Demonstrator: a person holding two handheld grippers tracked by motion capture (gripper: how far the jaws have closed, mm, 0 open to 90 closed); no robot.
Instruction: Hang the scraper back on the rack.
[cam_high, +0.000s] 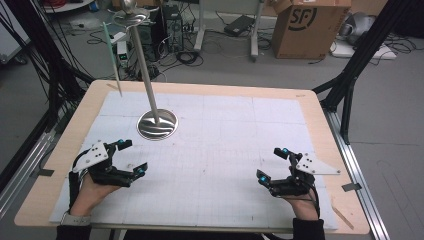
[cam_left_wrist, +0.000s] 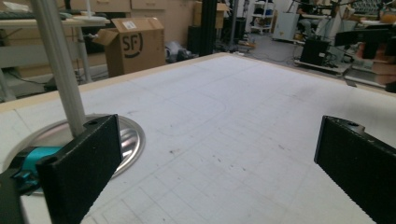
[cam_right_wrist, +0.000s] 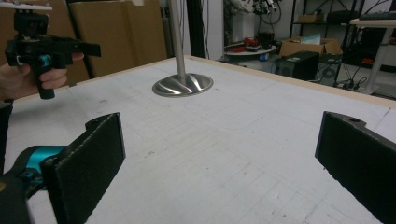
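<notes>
A metal stand with a round steel base (cam_high: 157, 124) and a tall slanted pole (cam_high: 142, 60) rests on the white gridded mat (cam_high: 225, 145), left of centre. My left gripper (cam_high: 132, 157) hovers near the front left, open, nothing between its jaws, just short of the base (cam_left_wrist: 128, 140). My right gripper (cam_high: 272, 164) is held at the front right, open and empty too. In the right gripper view the base (cam_right_wrist: 183, 85) lies farther off, with the left gripper (cam_right_wrist: 91, 48) in a hand at the upper left.
A thin pale-green rod (cam_high: 112, 57) stands at the table's far left edge. The wooden table rim (cam_high: 200, 88) borders the mat. Beyond it lie a cardboard box (cam_high: 310, 27), cables and black frame legs (cam_high: 357, 55).
</notes>
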